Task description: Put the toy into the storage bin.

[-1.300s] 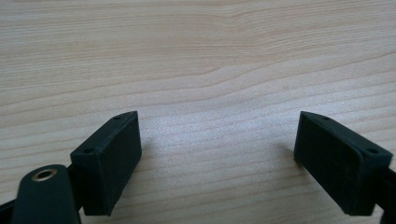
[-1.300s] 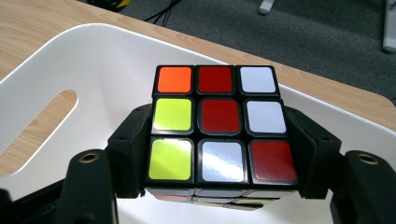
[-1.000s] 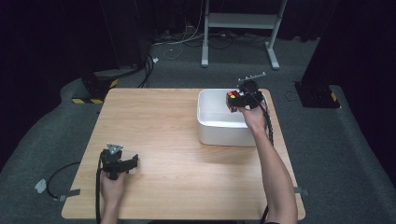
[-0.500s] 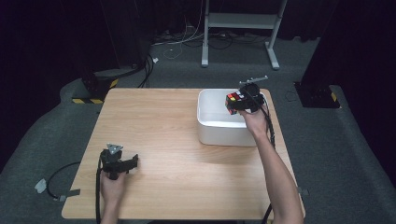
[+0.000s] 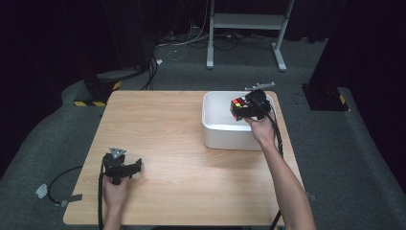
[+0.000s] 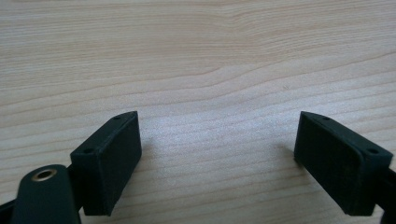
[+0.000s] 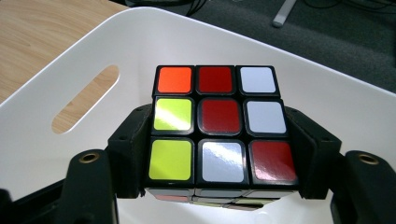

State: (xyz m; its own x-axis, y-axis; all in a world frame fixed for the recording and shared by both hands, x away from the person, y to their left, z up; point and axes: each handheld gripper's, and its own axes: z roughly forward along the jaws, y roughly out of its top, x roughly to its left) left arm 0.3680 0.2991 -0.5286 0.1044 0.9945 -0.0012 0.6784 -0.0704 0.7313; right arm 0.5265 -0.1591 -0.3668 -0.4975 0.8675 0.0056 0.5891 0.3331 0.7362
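Note:
A scrambled puzzle cube [image 7: 220, 126] with red, white, yellow and orange stickers sits clamped between the two black jaws of my right gripper [image 7: 219, 156]. In the high view that gripper [image 5: 249, 106] holds the cube [image 5: 238, 105] over the inside of the white bin [image 5: 210, 127] at the table's far right. My left gripper [image 5: 125, 165] rests near the front left of the table. Its jaws stand wide apart over bare wood [image 6: 215, 93], with nothing between them.
The white bin has a slot handle [image 7: 84, 105] in its side wall. The wooden table [image 5: 167, 143] is bare between the two hands. Cables trail from both grippers. Beyond the table's far edge are a metal stand [image 5: 249, 21] and floor cables.
The right gripper with the cube has shifted slightly over the bin. The left gripper has kept still.

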